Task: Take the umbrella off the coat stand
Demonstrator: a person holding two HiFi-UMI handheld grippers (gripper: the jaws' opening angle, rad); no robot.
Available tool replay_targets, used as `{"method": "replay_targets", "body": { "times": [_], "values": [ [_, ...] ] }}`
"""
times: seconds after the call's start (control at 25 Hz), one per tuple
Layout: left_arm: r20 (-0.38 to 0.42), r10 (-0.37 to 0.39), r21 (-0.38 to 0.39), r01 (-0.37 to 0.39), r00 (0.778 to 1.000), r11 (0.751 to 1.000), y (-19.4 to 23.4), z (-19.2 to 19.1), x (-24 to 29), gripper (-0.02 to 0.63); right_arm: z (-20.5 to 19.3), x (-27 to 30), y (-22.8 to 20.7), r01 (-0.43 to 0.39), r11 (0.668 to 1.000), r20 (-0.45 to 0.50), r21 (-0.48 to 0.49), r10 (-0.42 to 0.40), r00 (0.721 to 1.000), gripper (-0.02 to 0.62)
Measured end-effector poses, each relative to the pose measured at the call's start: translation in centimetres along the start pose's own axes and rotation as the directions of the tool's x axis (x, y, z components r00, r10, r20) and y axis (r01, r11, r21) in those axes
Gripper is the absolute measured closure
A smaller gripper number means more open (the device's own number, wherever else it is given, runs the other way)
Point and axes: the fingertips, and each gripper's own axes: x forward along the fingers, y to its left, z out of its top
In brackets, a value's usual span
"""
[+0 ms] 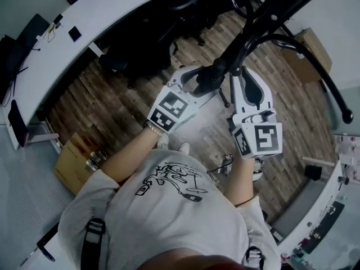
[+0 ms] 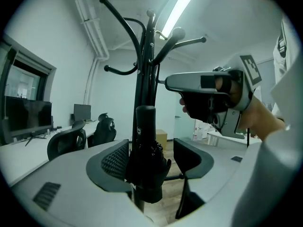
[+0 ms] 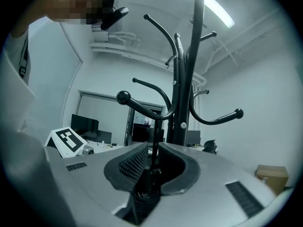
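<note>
A folded black umbrella (image 2: 146,126) hangs upright beside the pole of the black coat stand (image 2: 142,65). My left gripper (image 2: 151,160) is open, its jaws on either side of the umbrella's body, with a gap on the right side. My right gripper (image 3: 152,162) is nearly closed on a thin dark strap (image 3: 153,141) that runs up toward a hook, with a dark lump low between the pads. In the head view both the left gripper (image 1: 201,83) and the right gripper (image 1: 246,77) are close against the coat stand (image 1: 264,21), the right one higher.
Black office chairs (image 1: 146,44) stand behind the stand along a long white desk (image 1: 67,49). Cardboard boxes sit on the wooden floor, one at the left (image 1: 73,162) and one at the far right (image 1: 309,49). The stand's curved hooks (image 3: 215,119) reach out on all sides.
</note>
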Motion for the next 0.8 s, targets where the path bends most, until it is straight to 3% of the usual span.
{"method": "replay_targets", "body": {
  "times": [0.28, 0.4, 0.44, 0.52, 0.8],
  "values": [
    [-0.072, 0.009, 0.007, -0.009, 0.997, 1.000, 0.8, -2.1, 2.0, 0.295, -1.2, 2.1, -0.6, -0.028, 0.999, -0.017, 0.036, 0.028, 0.999, 0.502],
    [-0.087, 0.014, 0.015, -0.012, 0.996, 1.000, 1.0, -2.9, 2.6, 0.295, -1.4, 2.4, -0.4, -0.060, 0.997, -0.012, 0.040, 0.060, 0.998, 0.531],
    [-0.086, 0.015, 0.019, -0.013, 0.996, 1.000, 1.0, -3.0, 2.7, 0.302, -1.4, 2.4, -0.3, -0.068, 0.997, -0.011, 0.037, 0.068, 0.998, 0.550],
    [-0.081, 0.020, 0.033, -0.017, 0.997, 0.999, 1.0, -3.0, 2.7, 0.396, -1.4, 2.3, -0.1, -0.076, 0.996, -0.008, 0.039, 0.076, 0.997, 0.566],
    [-0.068, 0.033, 0.045, -0.030, 0.997, 0.999, 1.1, -2.7, 1.9, 0.440, -1.1, 2.0, 0.1, -0.092, 0.994, 0.009, 0.065, 0.092, 0.996, 0.583]
  ]
}}
